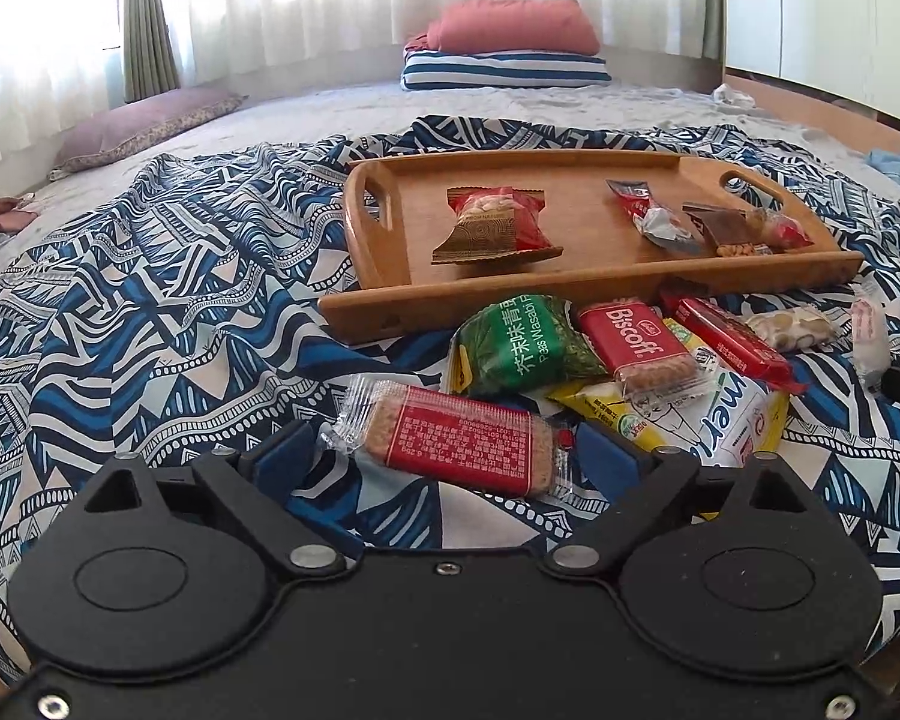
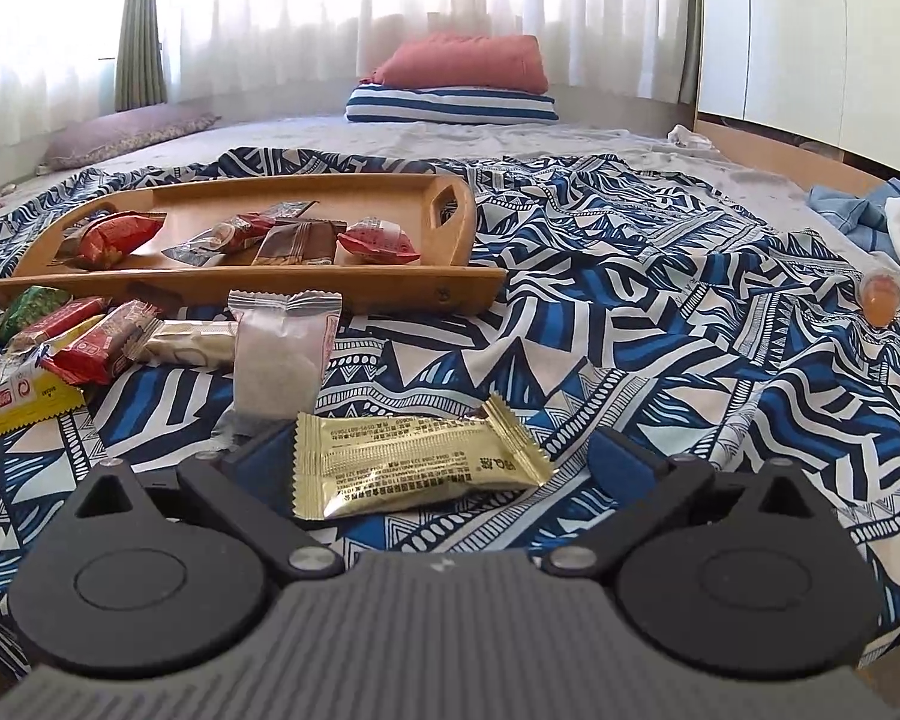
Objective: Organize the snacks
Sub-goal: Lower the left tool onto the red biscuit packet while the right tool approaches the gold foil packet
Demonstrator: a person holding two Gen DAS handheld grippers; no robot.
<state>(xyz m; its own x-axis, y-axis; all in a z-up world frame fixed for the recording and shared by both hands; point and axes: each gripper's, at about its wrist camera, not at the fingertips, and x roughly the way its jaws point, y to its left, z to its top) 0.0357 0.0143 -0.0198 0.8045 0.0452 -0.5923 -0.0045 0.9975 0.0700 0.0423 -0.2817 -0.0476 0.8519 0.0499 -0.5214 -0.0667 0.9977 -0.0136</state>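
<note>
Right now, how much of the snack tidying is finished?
Partly. A few packets already lie in the wooden tray. The left gripper stands open around a red biscuit packet, the right gripper open around a gold packet. A pile beside the tray, including the green wasabi pea bag, remains.

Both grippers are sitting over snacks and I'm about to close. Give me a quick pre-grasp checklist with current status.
1. left gripper jaws open, red biscuit packet between them: ok.
2. Blue pads clear of that packet: cannot tell, its wrapper ends lie right at both pads.
3. right gripper jaws open around gold packet: ok.
4. Gold packet centred: not ok, it lies toward the left pad, with a gap at the right.
5. Free space on wooden tray: ok, bare wood between the nut packet and the wrappers at the right end.
6. Neighbouring pile clear of the left gripper's right finger: not ok, yellow packet lies right beside it.
</note>
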